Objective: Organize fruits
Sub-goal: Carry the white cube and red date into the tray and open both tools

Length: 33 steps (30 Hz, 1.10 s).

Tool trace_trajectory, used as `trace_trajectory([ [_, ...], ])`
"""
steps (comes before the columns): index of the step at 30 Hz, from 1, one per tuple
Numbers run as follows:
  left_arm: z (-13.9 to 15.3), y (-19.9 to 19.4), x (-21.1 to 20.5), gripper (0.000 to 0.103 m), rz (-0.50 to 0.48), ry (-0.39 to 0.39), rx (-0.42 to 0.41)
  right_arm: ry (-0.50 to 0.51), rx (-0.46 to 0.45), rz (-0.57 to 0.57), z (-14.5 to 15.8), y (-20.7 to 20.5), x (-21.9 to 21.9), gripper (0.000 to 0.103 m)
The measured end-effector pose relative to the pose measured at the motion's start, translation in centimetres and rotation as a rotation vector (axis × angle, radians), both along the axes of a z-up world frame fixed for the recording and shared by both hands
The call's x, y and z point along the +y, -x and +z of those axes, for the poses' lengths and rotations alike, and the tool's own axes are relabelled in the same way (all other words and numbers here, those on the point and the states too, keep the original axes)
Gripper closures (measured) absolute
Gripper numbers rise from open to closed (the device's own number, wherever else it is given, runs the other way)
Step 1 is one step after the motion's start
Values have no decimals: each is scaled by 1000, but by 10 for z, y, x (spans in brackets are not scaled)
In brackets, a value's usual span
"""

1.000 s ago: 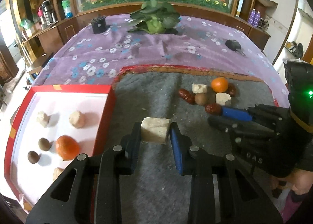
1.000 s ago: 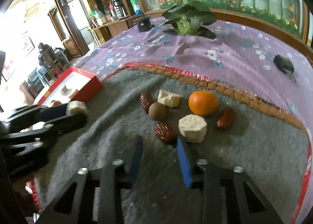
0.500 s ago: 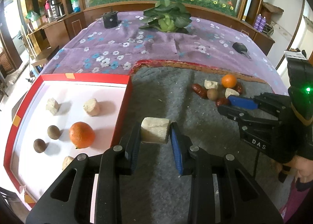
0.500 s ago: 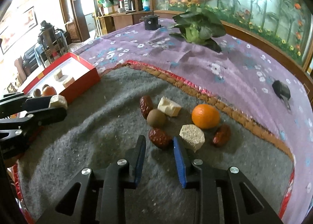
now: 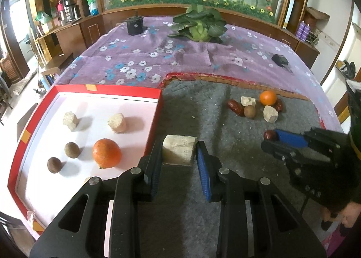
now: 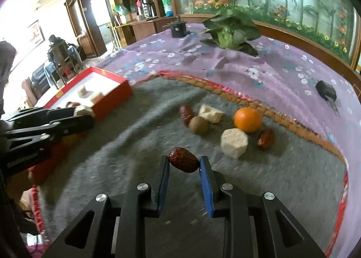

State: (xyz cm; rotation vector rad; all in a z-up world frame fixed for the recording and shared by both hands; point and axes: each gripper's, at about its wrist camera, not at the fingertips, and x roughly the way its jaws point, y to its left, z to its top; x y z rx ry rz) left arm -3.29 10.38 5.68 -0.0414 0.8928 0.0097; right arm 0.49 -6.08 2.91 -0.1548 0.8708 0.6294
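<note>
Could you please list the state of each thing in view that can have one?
Left gripper: shut on the pale chunk.
Right gripper: jaws closing, shut on a red date.
Red box: open, holding an orange, two brown balls and pale chunks.
Loose pile on the grey mat: not yet sorted.

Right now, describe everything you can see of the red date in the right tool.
The red date is a dark reddish-brown, wrinkled, glossy oval, lying crosswise between the right tool, whose closing jaws touch its two ends. It hangs above the grey felt mat, apart from the remaining pile of fruit. In the left wrist view only one end shows beside the blue pad.
</note>
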Motion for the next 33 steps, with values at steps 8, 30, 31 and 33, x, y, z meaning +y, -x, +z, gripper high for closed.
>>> trace_trajectory([
  [8, 10, 18, 18, 74, 44, -29, -30, -39, -22, 43, 15, 31, 27, 77],
  [30, 0, 51, 115, 74, 251, -43, -23, -43, -40, 227, 32, 60, 118, 77],
  [31, 0, 52, 118, 74, 258, -40, -22, -42, -41, 235, 33, 60, 122, 77],
  [33, 0, 53, 127, 74, 275, -34, -21, -52, -34, 248, 33, 60, 128, 77],
])
